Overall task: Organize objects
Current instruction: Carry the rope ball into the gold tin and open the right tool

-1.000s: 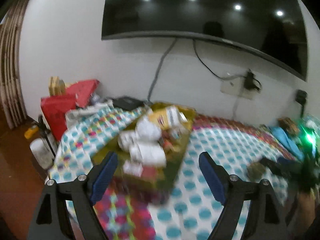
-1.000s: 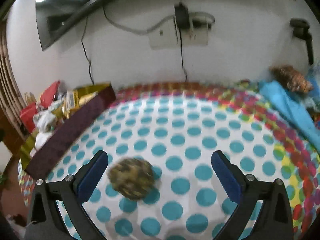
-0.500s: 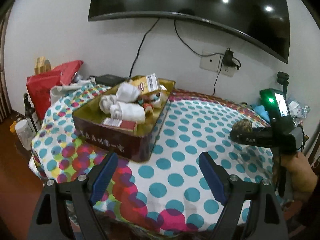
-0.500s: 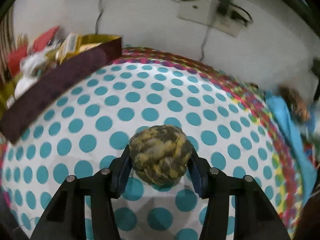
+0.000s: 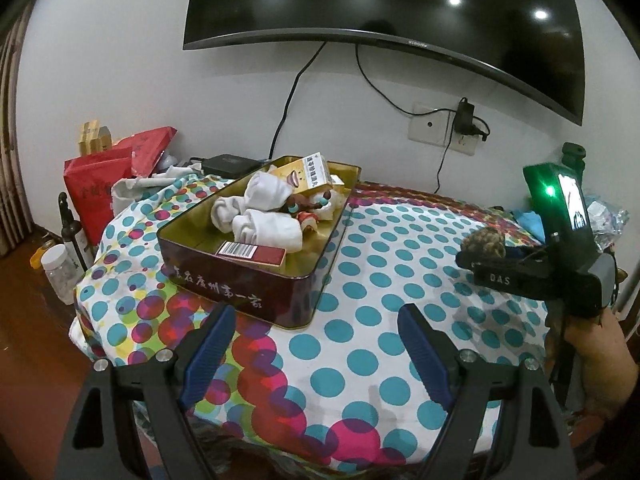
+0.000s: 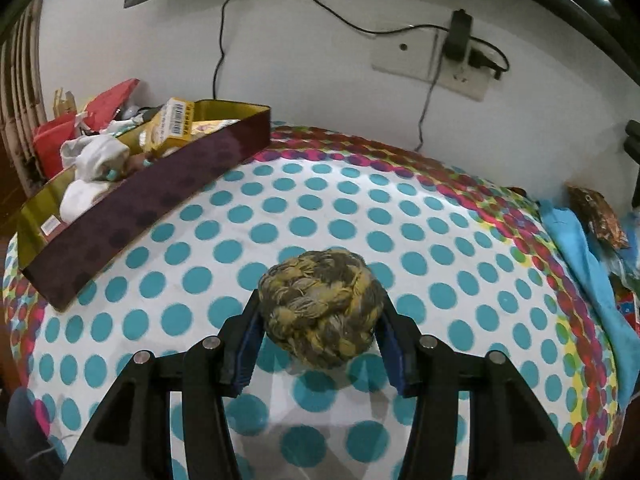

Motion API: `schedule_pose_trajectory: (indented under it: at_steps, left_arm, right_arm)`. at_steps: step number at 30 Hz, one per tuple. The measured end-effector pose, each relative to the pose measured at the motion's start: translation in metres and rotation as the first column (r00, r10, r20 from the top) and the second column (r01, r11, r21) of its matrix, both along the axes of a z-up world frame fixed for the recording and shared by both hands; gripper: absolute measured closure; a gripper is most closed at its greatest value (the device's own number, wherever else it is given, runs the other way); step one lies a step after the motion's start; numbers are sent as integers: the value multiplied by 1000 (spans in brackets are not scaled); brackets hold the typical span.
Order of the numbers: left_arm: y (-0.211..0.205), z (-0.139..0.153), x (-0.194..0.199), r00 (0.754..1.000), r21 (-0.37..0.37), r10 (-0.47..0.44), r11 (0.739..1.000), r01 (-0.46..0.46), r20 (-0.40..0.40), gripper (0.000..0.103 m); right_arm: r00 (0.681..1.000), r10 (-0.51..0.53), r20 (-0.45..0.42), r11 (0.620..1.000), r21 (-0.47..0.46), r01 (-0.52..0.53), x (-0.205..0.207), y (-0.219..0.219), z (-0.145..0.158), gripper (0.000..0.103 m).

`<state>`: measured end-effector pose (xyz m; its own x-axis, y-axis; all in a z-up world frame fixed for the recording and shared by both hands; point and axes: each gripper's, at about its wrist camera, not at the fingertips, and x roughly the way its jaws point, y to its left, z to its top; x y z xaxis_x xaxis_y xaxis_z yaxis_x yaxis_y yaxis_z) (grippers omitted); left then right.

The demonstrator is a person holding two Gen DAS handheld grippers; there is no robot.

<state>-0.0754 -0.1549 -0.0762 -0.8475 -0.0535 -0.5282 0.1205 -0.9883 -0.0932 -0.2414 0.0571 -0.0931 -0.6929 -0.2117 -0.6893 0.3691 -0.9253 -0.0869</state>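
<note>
My right gripper (image 6: 320, 320) is shut on a yellow-grey rope ball (image 6: 320, 306) and holds it above the dotted tablecloth (image 6: 400, 216). The ball also shows in the left wrist view (image 5: 484, 242), at the tip of the right gripper (image 5: 480, 258). A dark red tin box (image 5: 248, 280) with a gold inside stands on the left of the table; it holds white socks (image 5: 272, 226), a yellow carton (image 5: 310, 174) and a red flat pack (image 5: 252, 252). The box also shows in the right wrist view (image 6: 132, 220). My left gripper (image 5: 316, 340) is open and empty, near the box's front corner.
Red bags (image 5: 108, 168) and clutter sit behind the box at the left. A bottle (image 5: 74, 236) and jar (image 5: 60, 270) stand on the floor at left. Blue cloth (image 6: 580, 248) and a foil packet (image 6: 600, 216) lie at the table's right edge. A wall socket (image 6: 436, 68) and TV are behind.
My right gripper closed on the rope ball and lifted it off the cloth. My left gripper drew back from the box and stayed open.
</note>
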Motion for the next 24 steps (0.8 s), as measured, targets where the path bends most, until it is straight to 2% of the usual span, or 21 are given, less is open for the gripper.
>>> schedule_pose_trajectory:
  at_steps: [5,10,14,24]
  left_arm:
    - [-3,1,2,1000,-7,19,1000,-19,3,18]
    - [-6,2,1,999,-24,36,999,-36,3,18]
    - [-16,0,-1,998,1,65,998,-65,23,18]
    - [-31,3,-1,993,26,116,993,-117,34,18]
  right_arm:
    - [1000,29,-7,999,-37,-29,-2,-23,10,54]
    - [995,88,-36,995,-53,-90,-7,-64,34,54]
    - [992,121,-42,990,-66,-124,-13,-100,47,54]
    - [980,196,-46,980,-33,-198,-6,-165,47,54]
